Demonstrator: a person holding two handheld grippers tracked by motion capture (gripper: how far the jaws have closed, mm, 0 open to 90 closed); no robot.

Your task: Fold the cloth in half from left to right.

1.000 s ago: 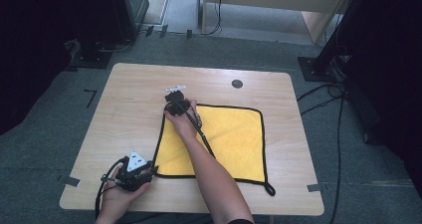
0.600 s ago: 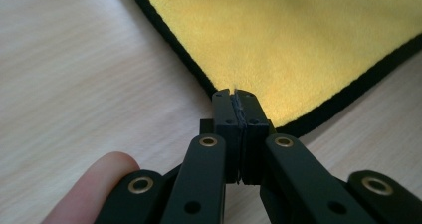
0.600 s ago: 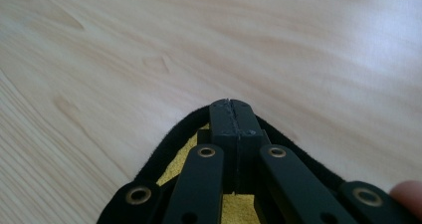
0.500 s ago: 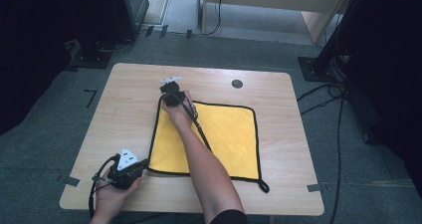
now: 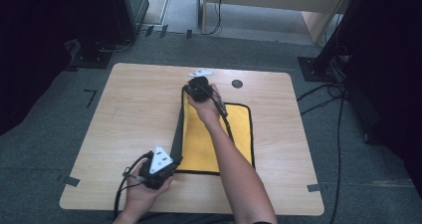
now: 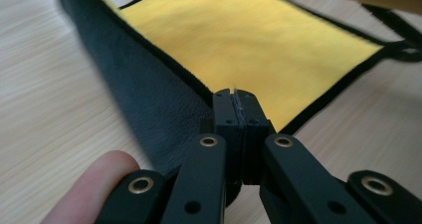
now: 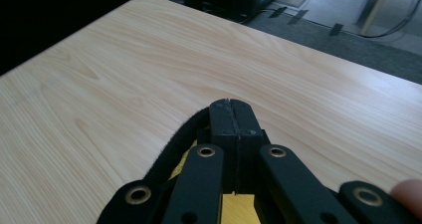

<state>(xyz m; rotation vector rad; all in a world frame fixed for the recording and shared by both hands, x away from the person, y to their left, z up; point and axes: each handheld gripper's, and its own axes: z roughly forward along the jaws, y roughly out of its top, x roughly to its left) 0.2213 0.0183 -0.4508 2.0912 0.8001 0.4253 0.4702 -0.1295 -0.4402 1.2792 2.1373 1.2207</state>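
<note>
cloth: yellow cloth (image 5: 211,134) with black trim, centre of the high view, lying on the wooden table (image 5: 134,114); its left edge is lifted and turned over, showing the dark grey underside (image 6: 144,99)

left gripper: left gripper (image 5: 171,165) at lower centre-left of the high view, jaws pinched tight on the near left corner of the cloth (edge visible between the pads in the left gripper view)

right gripper: right gripper (image 5: 191,87) at upper centre, jaws closed on the far left corner; black trim (image 7: 174,144) curls out beside them in the right gripper view

risk, slip: each grip is only on a thin bit of hem, so one corner could pull free if the hands spread apart or tug unevenly

risk, skewed fold: if one hand leads, the lifted edge lands crooked on the yellow side (corners won't meet)

risk, drag: the whole cloth may slide across the smooth top instead of folding, since nothing pins the right edge

risk, snag: right gripper's cable (image 5: 226,122) lies over the cloth and could get folded in
</note>
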